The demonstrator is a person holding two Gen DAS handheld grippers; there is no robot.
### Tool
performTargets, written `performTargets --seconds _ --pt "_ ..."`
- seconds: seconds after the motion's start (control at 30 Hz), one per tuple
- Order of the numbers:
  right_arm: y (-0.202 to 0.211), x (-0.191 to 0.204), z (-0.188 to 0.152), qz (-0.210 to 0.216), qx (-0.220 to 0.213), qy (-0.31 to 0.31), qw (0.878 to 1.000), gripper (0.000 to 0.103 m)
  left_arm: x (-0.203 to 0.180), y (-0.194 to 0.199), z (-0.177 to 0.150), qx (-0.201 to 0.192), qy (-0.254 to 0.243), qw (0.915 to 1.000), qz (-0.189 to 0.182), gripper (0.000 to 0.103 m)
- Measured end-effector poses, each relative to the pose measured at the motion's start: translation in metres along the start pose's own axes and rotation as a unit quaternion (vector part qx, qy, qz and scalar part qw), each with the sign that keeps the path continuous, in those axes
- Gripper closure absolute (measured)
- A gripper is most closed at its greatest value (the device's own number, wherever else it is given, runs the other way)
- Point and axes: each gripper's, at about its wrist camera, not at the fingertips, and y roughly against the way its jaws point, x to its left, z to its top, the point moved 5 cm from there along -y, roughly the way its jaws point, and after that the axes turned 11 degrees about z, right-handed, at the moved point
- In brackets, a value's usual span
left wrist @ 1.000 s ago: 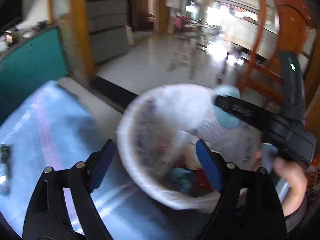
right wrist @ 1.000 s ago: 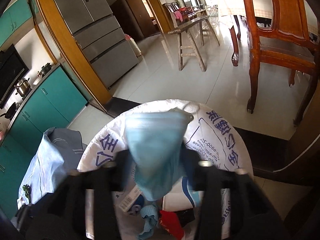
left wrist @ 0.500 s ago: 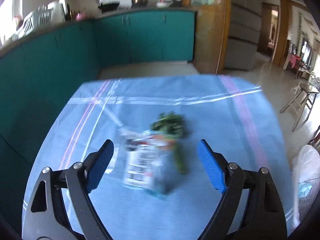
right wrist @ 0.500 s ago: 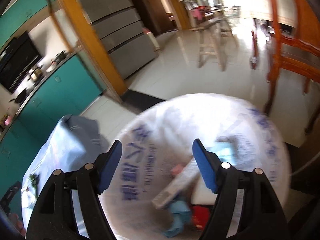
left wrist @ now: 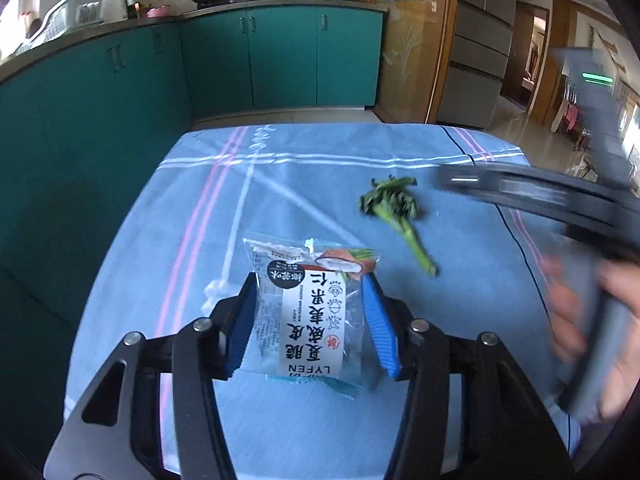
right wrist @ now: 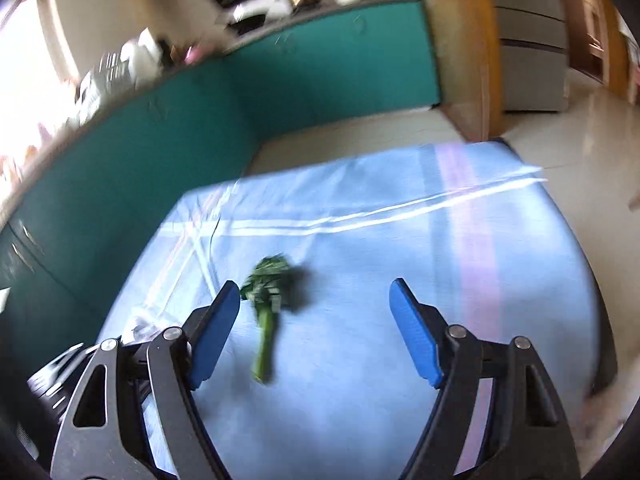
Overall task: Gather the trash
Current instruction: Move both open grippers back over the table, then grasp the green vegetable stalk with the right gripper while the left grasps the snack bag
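Both cameras have swung away from the white trash bag and now look down at the desk (left wrist: 304, 432) with its blue cloth. Over that time the left hand-held gripper (left wrist: 310, 322) has been closing its jaws, and the snack wrapper (left wrist: 308, 312) now sits between its blue pads (left wrist: 376, 320). The pads seem to touch the wrapper's edges, but the clear plastic makes it hard to tell if they are squeezing it yet. The wrapper lies flat on the cloth at the near side of the desk.

The right hand-held gripper (right wrist: 316, 328) has been opening its jaws, and nothing is between them. They are spread wide above the cloth. The green veggie stalk (right wrist: 266, 308) lies just inside its left pad, with its leafy end far and its stem end near. In the left view the same stalk (left wrist: 394, 216) lies to the right of the wrapper and a bit farther away.

The step in hand looks like picking up the last two bits of trash, one for each side. Next, the left one needs to squeeze tight and lift. The right one needs to slide a little left so the stalk sits in the middle, then come down and close.
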Motion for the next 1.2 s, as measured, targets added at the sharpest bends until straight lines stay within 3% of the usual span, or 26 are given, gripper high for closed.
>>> performTargets --seconds 0.23,0.33,0.4,0.47,0.57,0.93,1.2 --pt "-0.062 0.033 -0.002 -0.039 0.058 0.05 0.996 0.029 0.043 0.026 -0.025 0.002 -0.005 0.9996 0.028 0.05" --pt "-0.071 0.042 -0.009 -0.066 0.069 0.081 0.992 0.042 0.055 0.028 -0.028 0.005 0.005 0.9994 0.034 0.05" --pt "-0.069 0.041 -0.009 -0.05 0.066 0.073 0.994 0.049 0.059 0.031 -0.029 0.004 0.01 0.9993 0.034 0.05" --pt "-0.065 0.035 -0.009 -0.051 0.061 0.06 0.995 0.072 0.058 0.033 -0.029 0.002 0.01 0.9994 0.033 0.05" --pt "-0.062 0.033 -0.012 -0.049 0.057 0.065 0.995 0.084 0.054 0.035 -0.03 0.001 0.007 0.9996 0.027 0.05" --pt "0.03 0.03 -0.05 0.006 0.025 0.047 0.999 0.085 0.026 0.051 -0.035 -0.009 -0.018 0.9998 -0.005 0.05" --pt "0.101 -0.023 -0.091 -0.015 -0.019 -0.007 1.0 0.085 0.001 0.053 -0.046 0.002 -0.04 0.999 -0.019 0.05"
